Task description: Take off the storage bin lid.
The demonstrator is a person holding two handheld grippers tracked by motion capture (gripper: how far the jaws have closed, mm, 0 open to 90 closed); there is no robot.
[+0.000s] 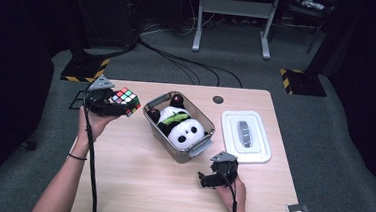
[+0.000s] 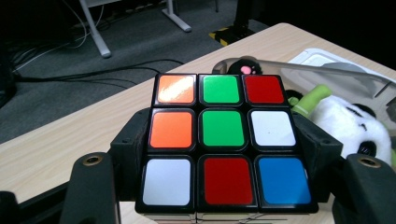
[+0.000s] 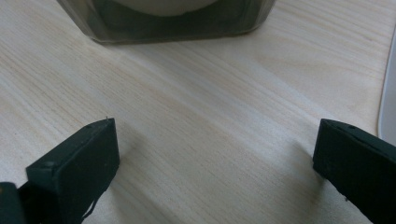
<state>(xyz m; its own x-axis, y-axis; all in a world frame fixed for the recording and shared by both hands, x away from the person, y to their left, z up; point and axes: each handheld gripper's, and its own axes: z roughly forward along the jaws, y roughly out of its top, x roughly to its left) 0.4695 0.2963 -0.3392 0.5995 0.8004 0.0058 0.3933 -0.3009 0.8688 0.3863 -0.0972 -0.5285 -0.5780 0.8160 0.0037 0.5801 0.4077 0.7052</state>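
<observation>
A person at a light wooden table holds a scrambled puzzle cube clamped between the jaws of the left gripper, raised above the table's far left corner and just left of a clear plastic bin. In the left gripper view the cube sits squarely between the two black jaws, which press on its left and right sides; its facing side shows orange, green and red squares in the top row, orange, green and white in the middle, and white, red and blue at the bottom. The bin stands near the middle of the table and holds a plush panda lying on its back with a green piece across its chest; the panda and the bin's rim also appear just beyond the cube on the right of the left gripper view. The bin's white lid lies flat on the table to the right of the bin, apart from it, handle up. The right gripper rests low over the table in front of the bin's near corner, in the person's right hand; in the right gripper view its jaws stand wide apart with bare wood between them, and the bin's near wall is across the top.
</observation>
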